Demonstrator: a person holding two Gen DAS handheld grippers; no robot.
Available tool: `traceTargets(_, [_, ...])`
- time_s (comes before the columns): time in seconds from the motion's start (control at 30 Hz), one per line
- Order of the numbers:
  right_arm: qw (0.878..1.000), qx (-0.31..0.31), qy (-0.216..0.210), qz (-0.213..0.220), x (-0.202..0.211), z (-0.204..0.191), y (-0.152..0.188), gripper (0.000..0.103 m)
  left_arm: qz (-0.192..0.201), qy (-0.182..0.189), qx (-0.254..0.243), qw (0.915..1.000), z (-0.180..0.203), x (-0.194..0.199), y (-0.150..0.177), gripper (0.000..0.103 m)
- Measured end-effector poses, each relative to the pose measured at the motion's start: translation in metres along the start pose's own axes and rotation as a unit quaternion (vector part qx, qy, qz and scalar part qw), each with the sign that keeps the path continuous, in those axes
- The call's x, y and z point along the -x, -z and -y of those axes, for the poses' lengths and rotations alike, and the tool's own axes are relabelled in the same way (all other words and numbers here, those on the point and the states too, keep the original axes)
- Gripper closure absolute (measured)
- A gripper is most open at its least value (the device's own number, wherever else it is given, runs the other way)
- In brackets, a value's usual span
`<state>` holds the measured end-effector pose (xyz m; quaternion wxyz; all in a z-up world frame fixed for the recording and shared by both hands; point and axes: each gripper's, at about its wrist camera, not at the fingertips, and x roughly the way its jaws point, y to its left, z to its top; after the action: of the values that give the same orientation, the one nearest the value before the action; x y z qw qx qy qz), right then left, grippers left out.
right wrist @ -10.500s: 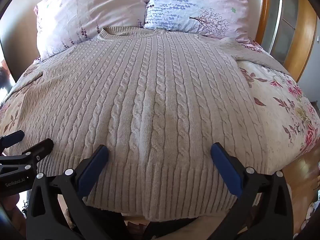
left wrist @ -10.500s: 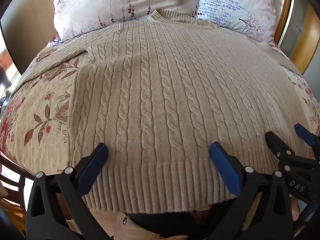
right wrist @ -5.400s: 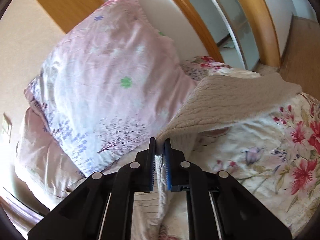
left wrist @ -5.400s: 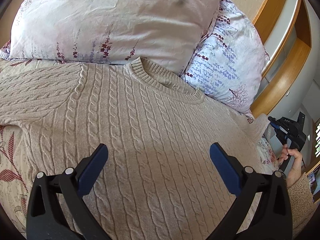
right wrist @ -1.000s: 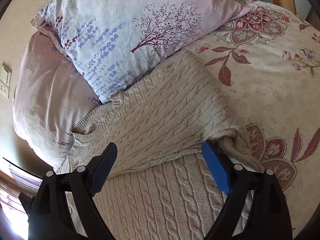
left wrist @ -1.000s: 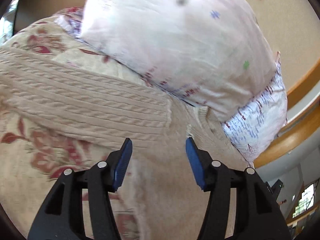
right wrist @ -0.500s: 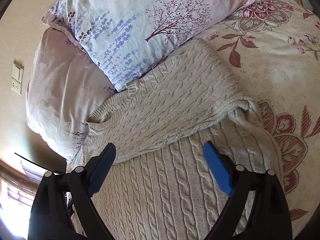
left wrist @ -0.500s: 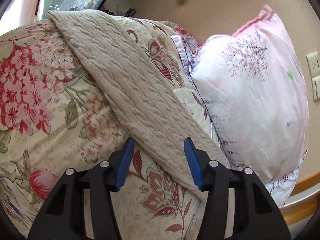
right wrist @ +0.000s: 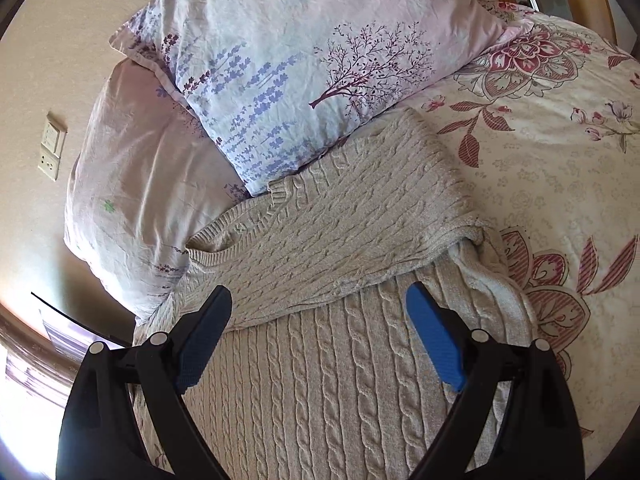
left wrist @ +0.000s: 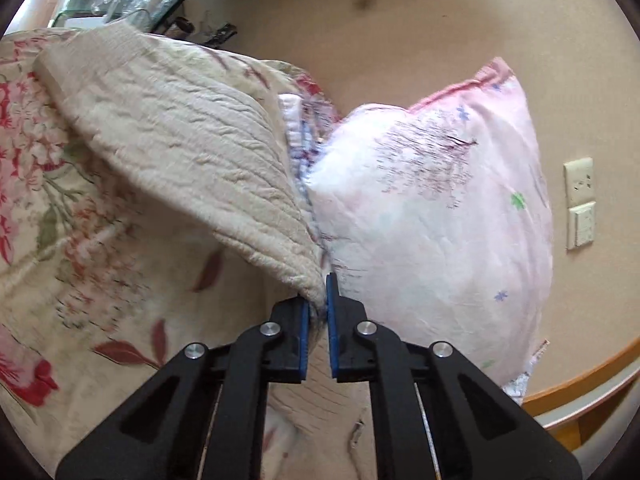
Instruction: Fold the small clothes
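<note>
Left gripper (left wrist: 318,304) pinches the sweater's (right wrist: 320,380) left sleeve (left wrist: 180,152) beside the pink pillow (left wrist: 440,220); right gripper (right wrist: 320,344), jaws wide, hovers over the folded right sleeve (right wrist: 352,224).

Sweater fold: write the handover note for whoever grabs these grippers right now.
Left gripper: shut on the sweater's left sleeve, which is lifted off the floral bedspread beside the pink pillow.
Right gripper: open, holding nothing, above the sweater body.
Done: right sleeve lies folded across the chest, below the collar.
Left: probably carry the left sleeve across the body, then fold the body up. Whether the hem is folded is out of view.
</note>
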<state>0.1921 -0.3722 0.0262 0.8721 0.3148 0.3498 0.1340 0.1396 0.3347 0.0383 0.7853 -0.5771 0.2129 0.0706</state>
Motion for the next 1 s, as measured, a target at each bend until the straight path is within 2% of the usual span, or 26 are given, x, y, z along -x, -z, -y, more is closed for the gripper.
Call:
traceTargets(0.13, [1.000, 0.001, -0.005, 0.004, 0.003, 0.001, 0.001, 0.012, -0.050, 0.090, -0.029, 0.9943, 0.052, -0.010, 0.039, 0.096])
traceTargets(0.27, [1.000, 0.000, -0.008, -0.001, 0.002, 0.003, 0.006, 0.012, -0.101, 0.167, -0.078, 0.9776, 0.099, -0.030, 0.101, 0.096])
traceTargets(0.33, [1.000, -0.001, -0.009, -0.004, 0.002, 0.004, 0.008, 0.012, -0.130, 0.185, -0.092, 0.9697, 0.111, -0.047, 0.136, 0.096])
traceTargets(0.4, [1.000, -0.002, -0.008, -0.006, 0.004, 0.006, 0.009, 0.012, -0.158, 0.175, -0.105, 0.9662, 0.112, -0.067, 0.171, 0.096])
traceTargets(0.47, [1.000, -0.002, -0.007, -0.005, 0.007, 0.008, 0.010, 0.012, -0.185, 0.146, -0.101, 0.9666, 0.102, -0.088, 0.202, 0.096])
traceTargets(0.53, [1.000, -0.001, -0.005, -0.004, 0.009, 0.011, 0.009, 0.012, -0.205, 0.109, -0.085, 0.9689, 0.087, -0.105, 0.222, 0.096])
traceTargets(0.63, [1.000, -0.003, -0.003, -0.001, 0.012, 0.014, 0.009, 0.012, -0.222, 0.084, -0.074, 0.9686, 0.073, -0.118, 0.237, 0.095])
traceTargets(0.7, [1.000, -0.006, -0.004, 0.001, 0.013, 0.016, 0.008, 0.012, -0.226, 0.075, -0.069, 0.9688, 0.072, -0.119, 0.237, 0.089])
traceTargets(0.73, [1.000, -0.008, -0.004, 0.001, 0.012, 0.017, 0.008, 0.012, -0.226, 0.073, -0.062, 0.9694, 0.069, -0.118, 0.236, 0.082])
traceTargets(0.77, [1.000, -0.009, -0.006, 0.000, 0.012, 0.018, 0.009, 0.012, -0.225, 0.069, -0.053, 0.9705, 0.067, -0.116, 0.232, 0.070])
traceTargets(0.83, [1.000, -0.009, -0.008, -0.002, 0.010, 0.018, 0.010, 0.012, -0.210, 0.057, -0.035, 0.9755, 0.060, -0.111, 0.219, 0.060])
traceTargets(1.0, [1.000, -0.008, -0.013, -0.007, 0.008, 0.018, 0.013, 0.012, -0.174, 0.042, 0.032, 0.9833, 0.039, -0.102, 0.183, 0.060])
